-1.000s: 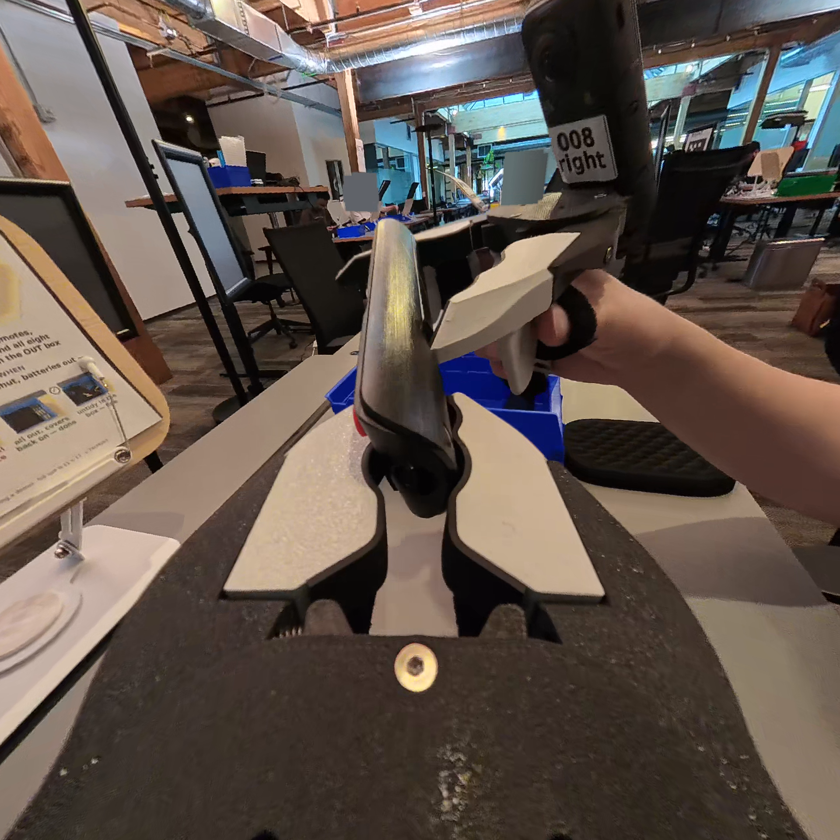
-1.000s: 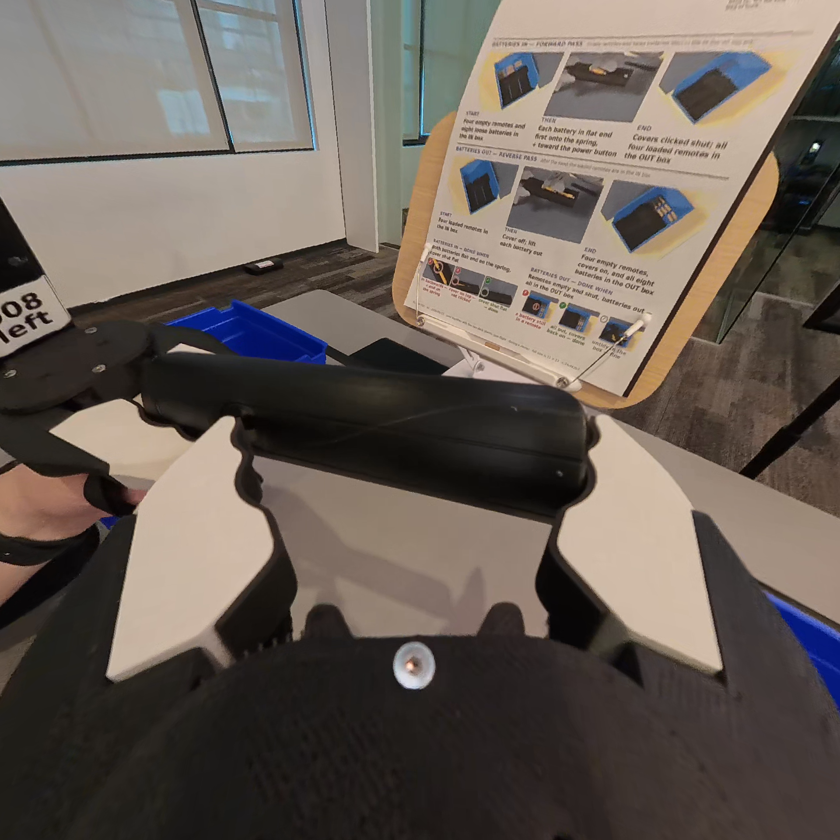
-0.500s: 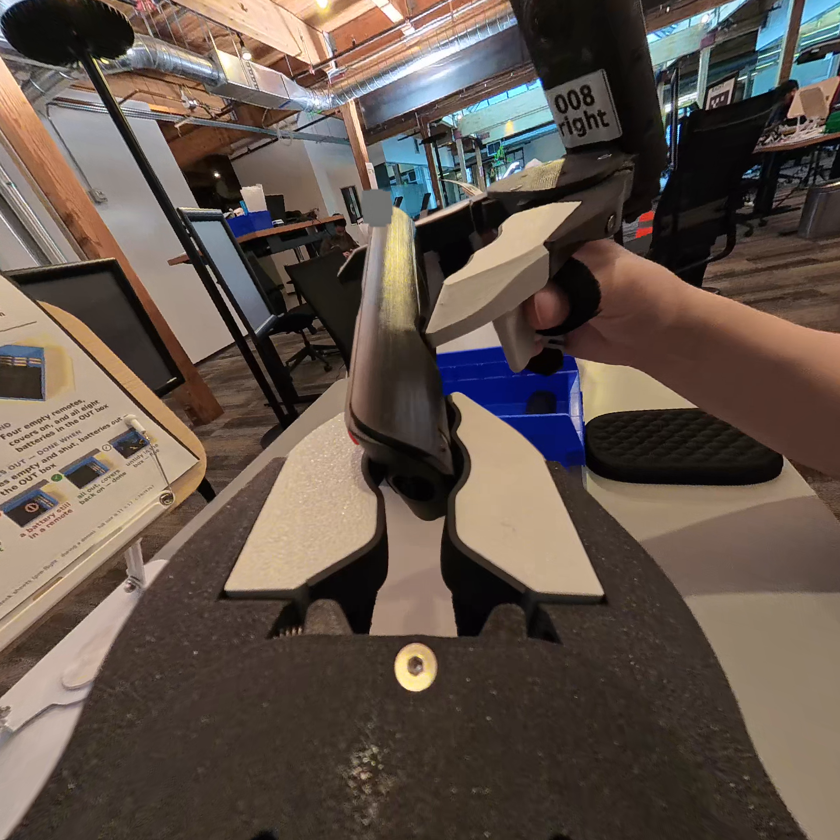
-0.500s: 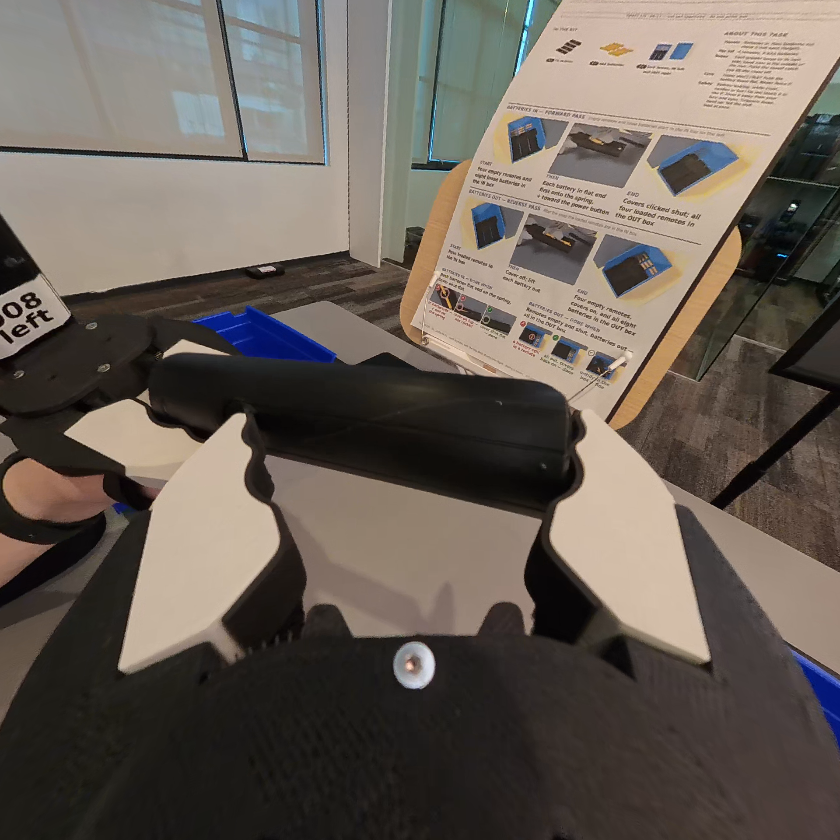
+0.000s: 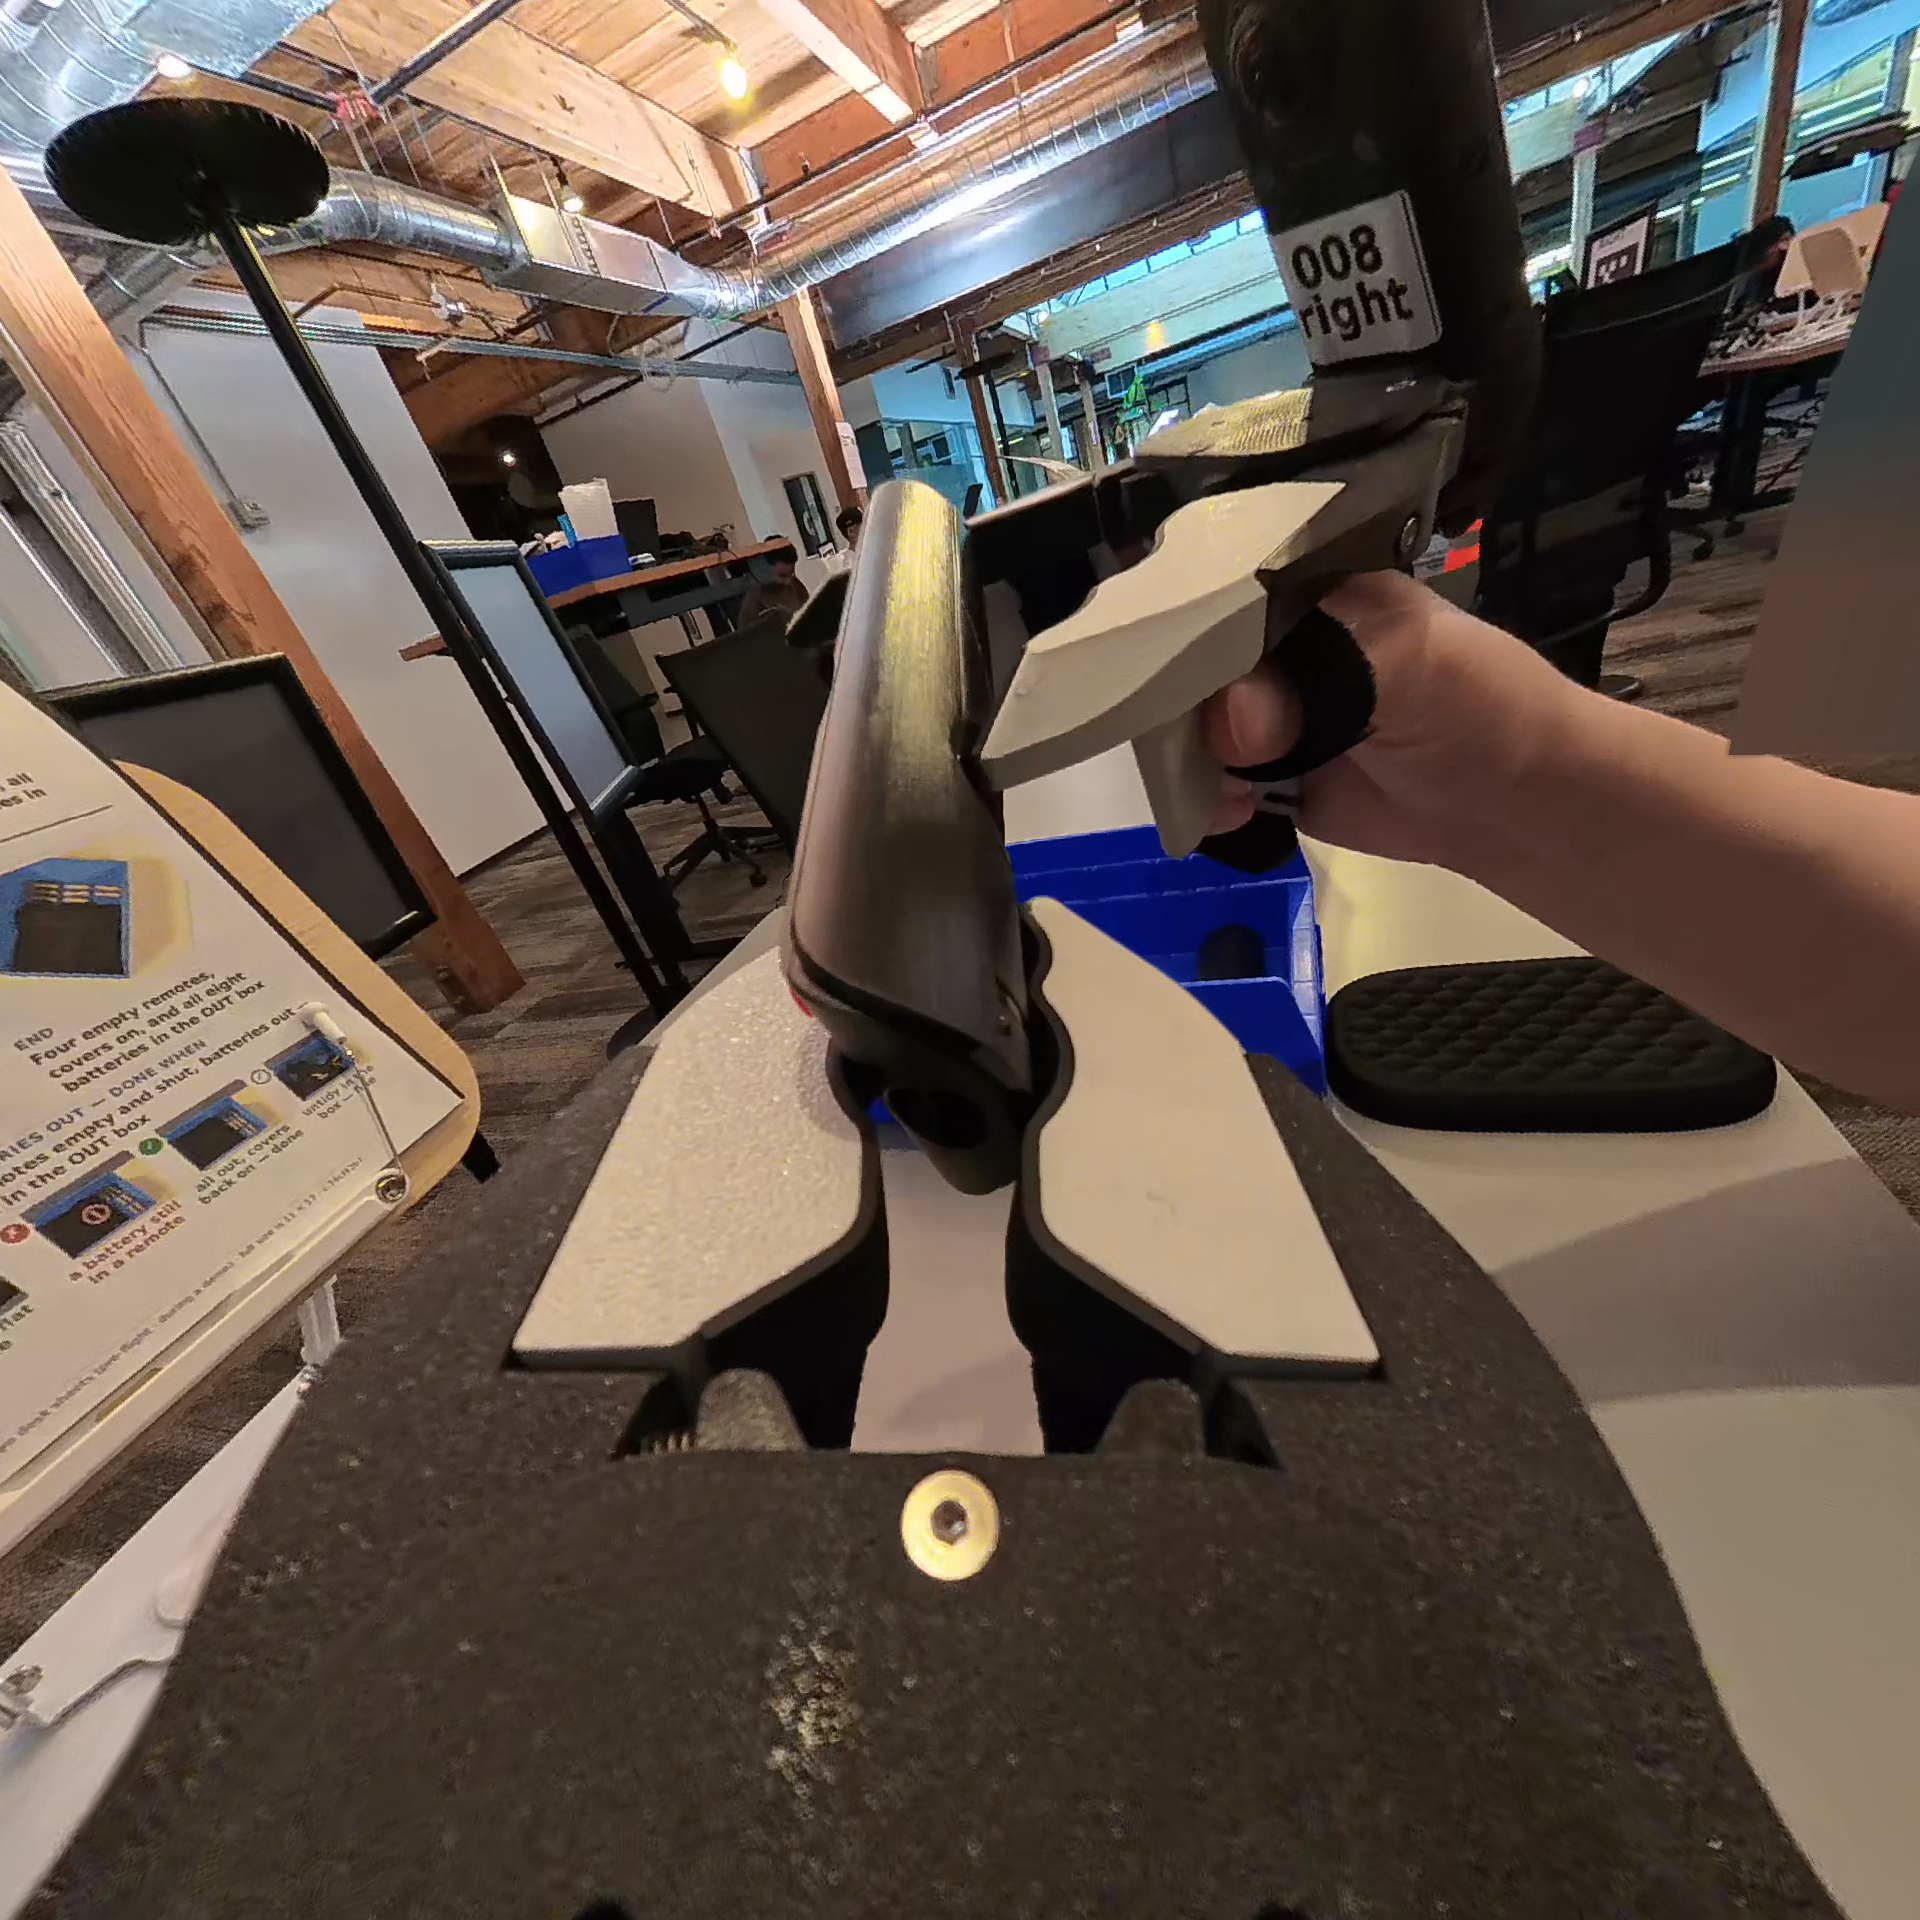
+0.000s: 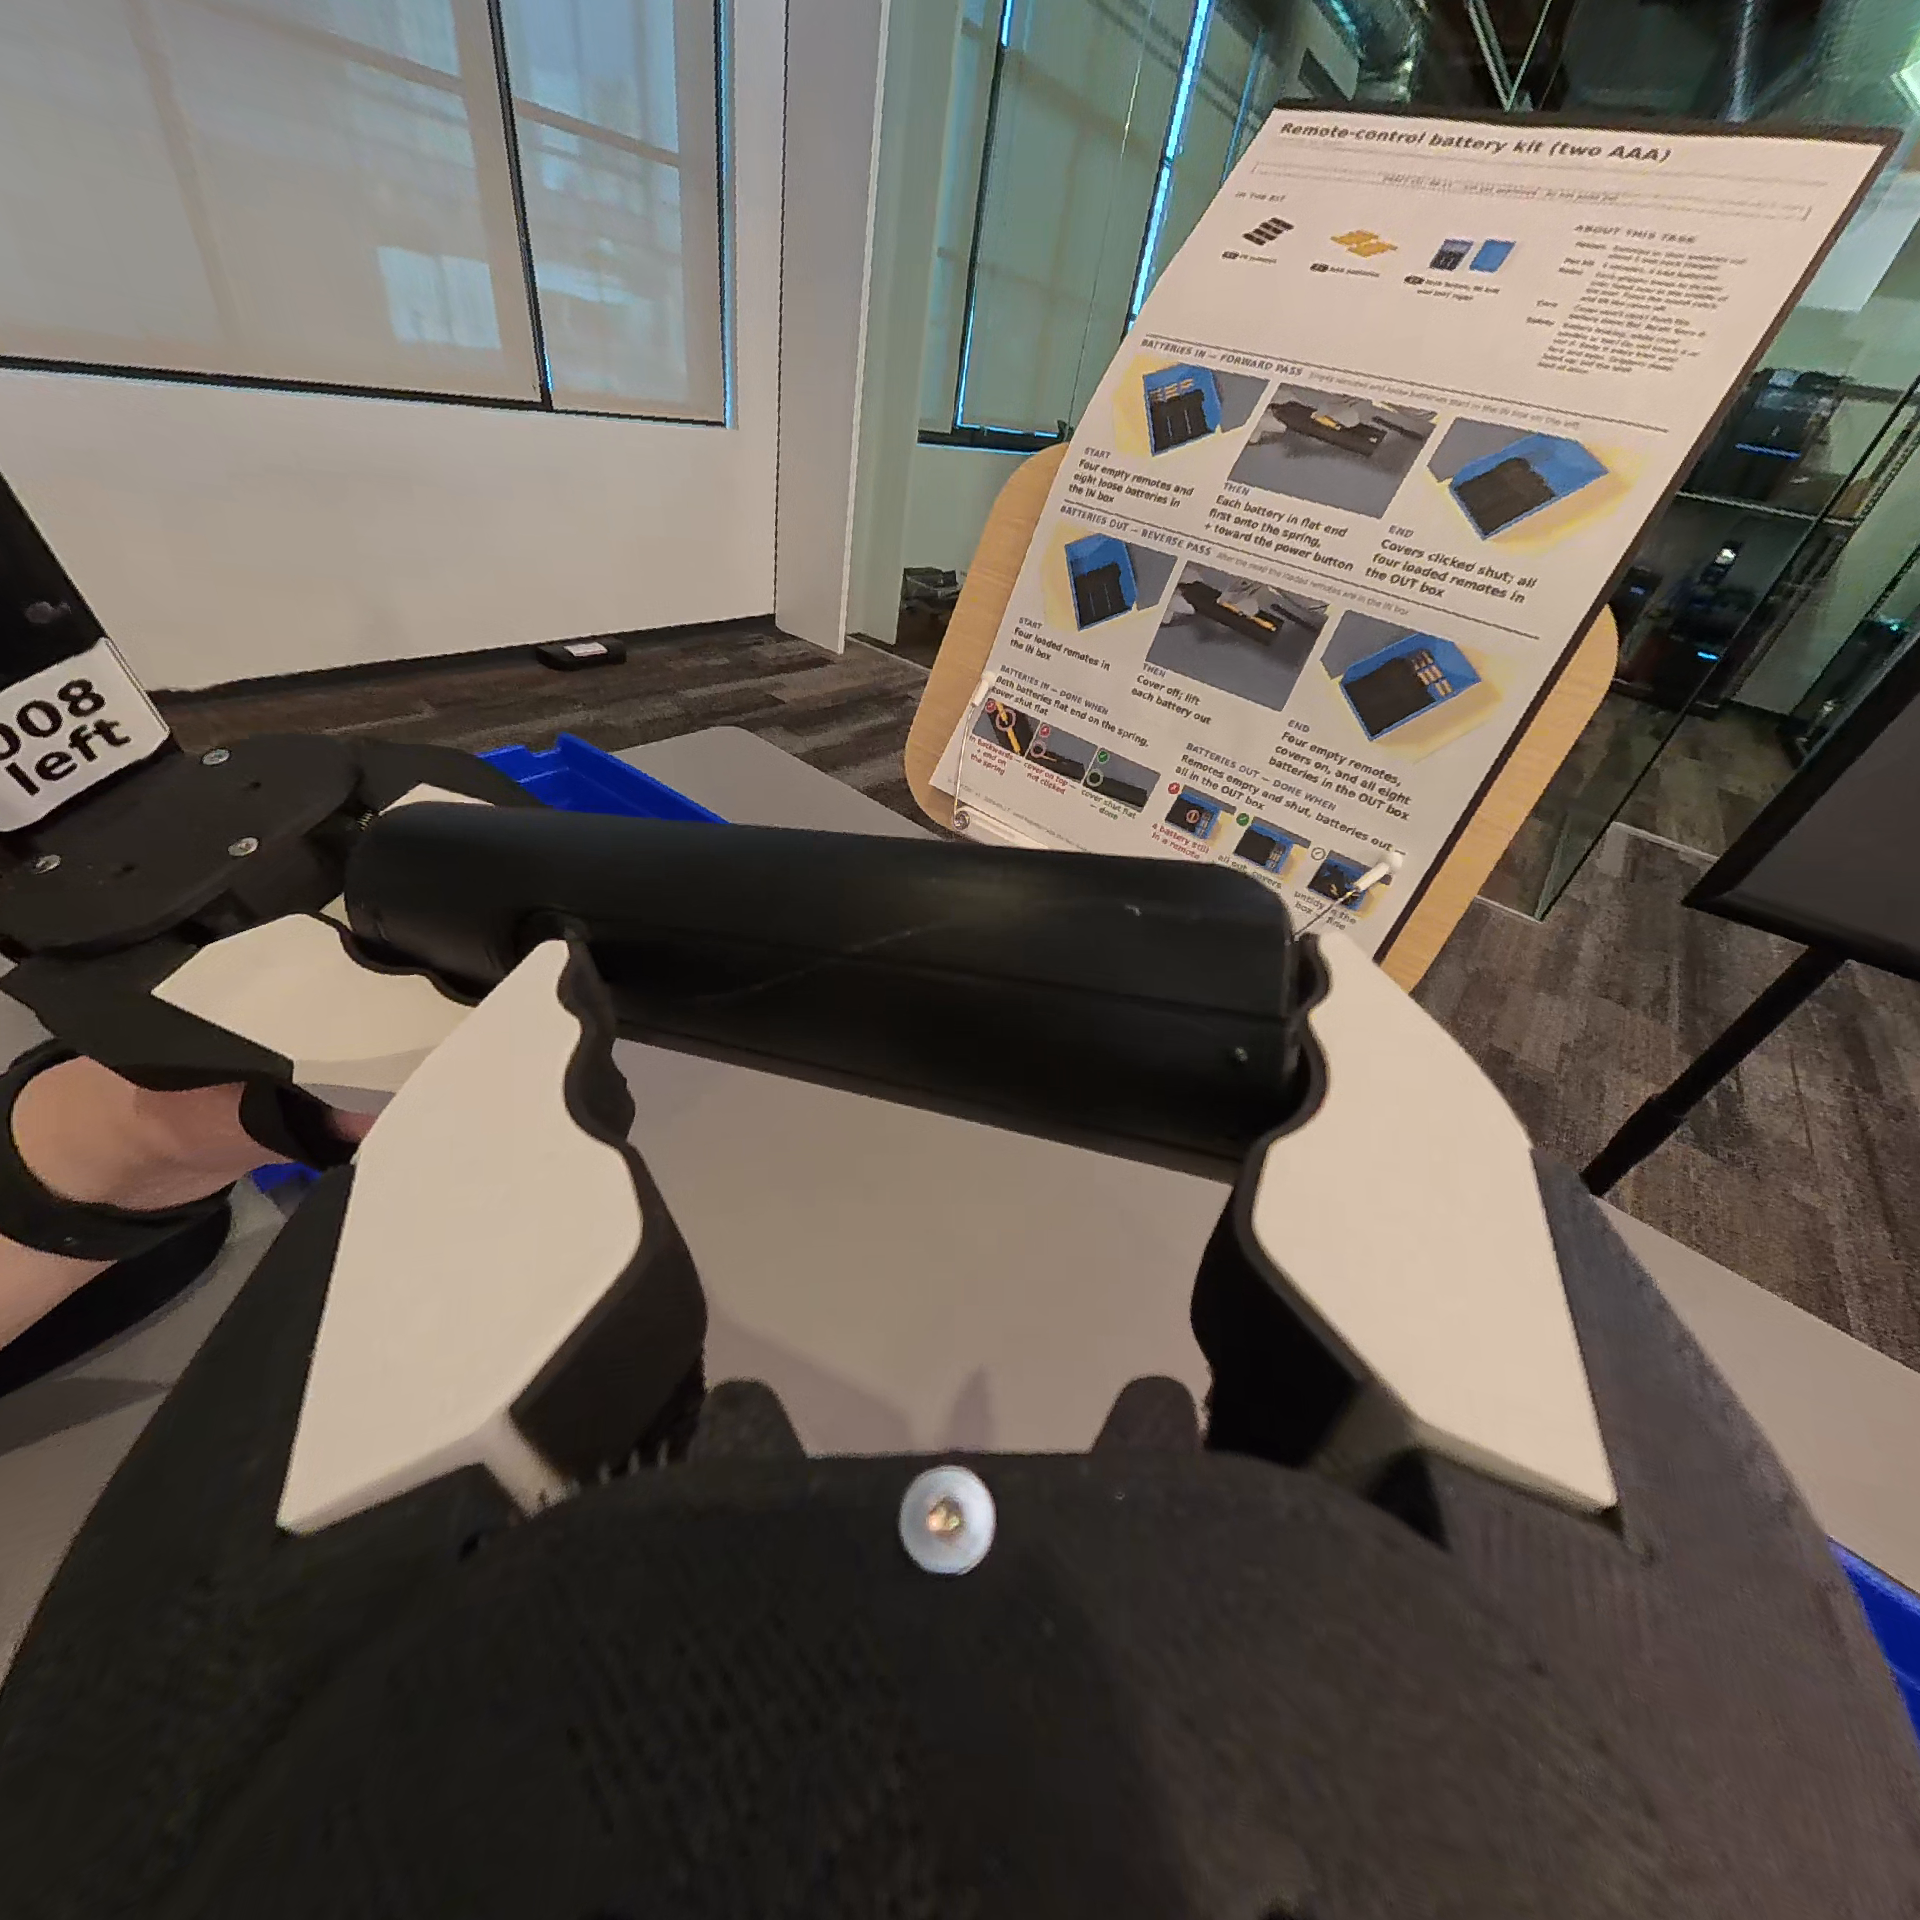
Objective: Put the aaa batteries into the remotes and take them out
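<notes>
The remote (image 5: 904, 821) is a long, glossy black bar with its smooth curved back showing. It is lifted off the table, clamped at its near end between the left gripper (image 5: 945, 1081) fingers and gripped lengthwise between the right gripper (image 6: 935, 1029) fingers.

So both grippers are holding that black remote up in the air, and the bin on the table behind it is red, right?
Not quite: the bin is blue, as the left wrist view shows. The rest holds: the left gripper and the right gripper both grip the black remote above the table.
</notes>
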`<state>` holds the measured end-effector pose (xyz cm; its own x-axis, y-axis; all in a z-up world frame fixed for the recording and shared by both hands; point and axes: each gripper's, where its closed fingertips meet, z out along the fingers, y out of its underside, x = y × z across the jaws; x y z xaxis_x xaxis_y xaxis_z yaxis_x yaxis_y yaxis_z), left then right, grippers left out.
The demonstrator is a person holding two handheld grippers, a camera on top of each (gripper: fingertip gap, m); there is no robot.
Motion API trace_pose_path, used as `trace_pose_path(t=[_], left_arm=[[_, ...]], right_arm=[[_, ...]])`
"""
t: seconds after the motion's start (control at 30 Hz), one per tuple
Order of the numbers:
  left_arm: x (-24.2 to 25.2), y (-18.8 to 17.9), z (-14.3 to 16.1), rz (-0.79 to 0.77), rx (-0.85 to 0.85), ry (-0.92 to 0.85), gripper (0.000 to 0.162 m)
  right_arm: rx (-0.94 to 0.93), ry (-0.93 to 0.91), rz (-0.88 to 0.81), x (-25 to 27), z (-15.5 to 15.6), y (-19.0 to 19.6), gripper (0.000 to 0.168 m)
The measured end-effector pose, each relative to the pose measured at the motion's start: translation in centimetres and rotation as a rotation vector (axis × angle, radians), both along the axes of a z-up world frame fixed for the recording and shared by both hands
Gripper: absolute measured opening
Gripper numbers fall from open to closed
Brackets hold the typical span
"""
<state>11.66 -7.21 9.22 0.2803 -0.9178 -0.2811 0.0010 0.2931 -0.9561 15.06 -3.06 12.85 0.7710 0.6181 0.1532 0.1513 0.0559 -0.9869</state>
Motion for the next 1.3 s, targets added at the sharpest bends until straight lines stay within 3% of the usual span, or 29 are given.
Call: trace_pose_path(t=[0.93,0.97,1.0,1.03,1.07,1.1,1.17,1.3], left_arm=[[-0.9,-0.4,0.6,0.007,0.066,0.052,0.023],[-1.5,0.0,0.9,-0.003,0.043,0.028,0.024],[-1.9,-1.8,1.6,-0.182,0.008,-0.022,0.023],[-1.3,-2.1,1.9,-0.135,0.014,-0.019,0.021],[-0.7,-1.7,1.6,0.021,0.192,0.051,0.023],[-0.5,-1.4,1.4,0.080,0.267,0.094,0.023],[-0.3,-1.1,1.1,-0.005,0.045,0.085,0.021],[-0.3,-0.2,0.2,-0.049,-0.043,0.060,0.021]], right_arm=[[0.008,0.011,0.056,-0.4,0.5,-1.0,0.119],[0.025,0.083,0.137,-0.3,1.4,-2.1,0.109],[0.094,0.259,0.239,0.7,3.9,-3.6,0.056],[0.149,0.316,0.209,1.9,4.9,-3.5,0.012],[0.161,0.234,0.117,2.6,4.3,-2.5,0.019],[0.143,0.195,0.103,2.9,4.0,-2.2,0.023],[0.080,0.161,0.080,3.5,3.3,-1.6,0.014],[0.017,0.242,0.140,3.4,2.6,-0.6,0.012]])
